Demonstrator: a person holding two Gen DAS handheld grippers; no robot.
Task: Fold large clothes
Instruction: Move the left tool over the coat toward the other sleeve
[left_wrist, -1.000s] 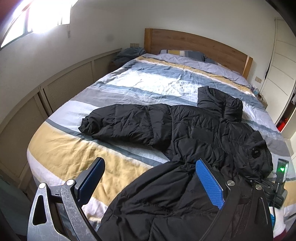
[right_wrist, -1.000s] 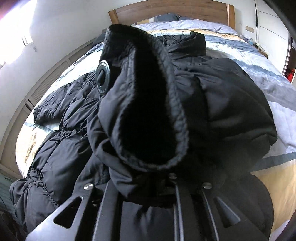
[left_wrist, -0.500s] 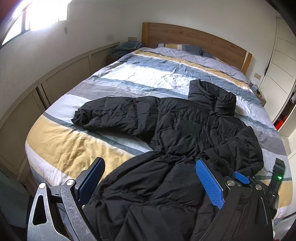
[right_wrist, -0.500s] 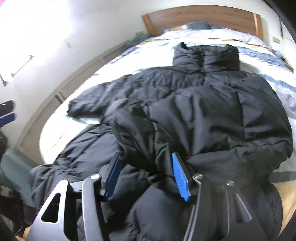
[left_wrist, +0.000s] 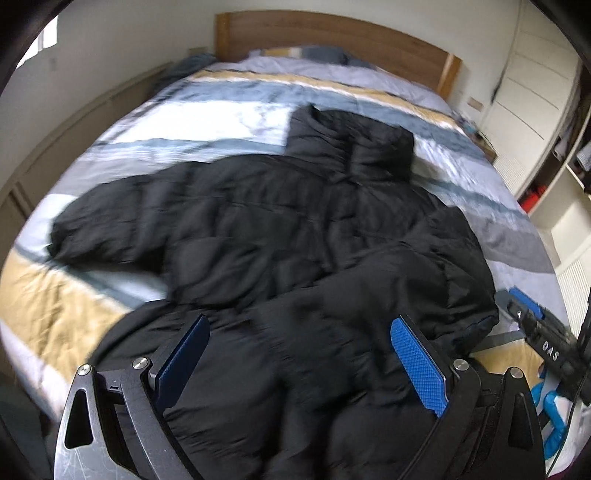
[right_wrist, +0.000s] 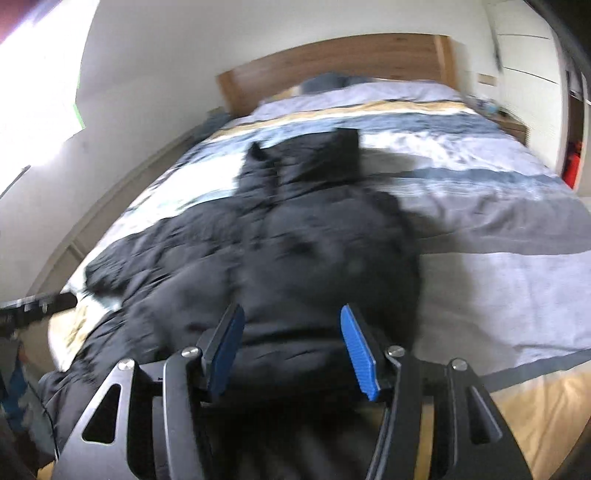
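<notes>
A black puffer jacket (left_wrist: 280, 236) lies spread on the striped duvet (left_wrist: 229, 114) of a bed, ahead of and beneath both claws; its collar (left_wrist: 351, 144) points away from them, toward the wooden headboard (left_wrist: 332, 40). Seen from the left claw (left_wrist: 299, 362), one sleeve (left_wrist: 122, 221) stretches out to the far left across the duvet, while the other side of the jacket is folded inward, its bulk lying ahead and to the right of this claw; the jacket's lower part runs down between and under the blue pads (left_wrist: 419, 365). The left claw stands wide, its pads well apart and pressing on nothing; the fabric lies below them, though the blur makes it hard to say whether it brushes them. Off to its right, past the jacket's edge, part of the right claw's frame shows over the bed's corner.

The right claw (right_wrist: 291, 347) is at a middling spread with nothing clamped; the jacket's near edge sits just ahead of and below its pads (right_wrist: 360, 358), apart from them as far as can be told. To its right lies bare duvet; to its far left, the dark frame of the left claw reaches in. White cupboards (left_wrist: 532, 88) stand to the right of the bed.
</notes>
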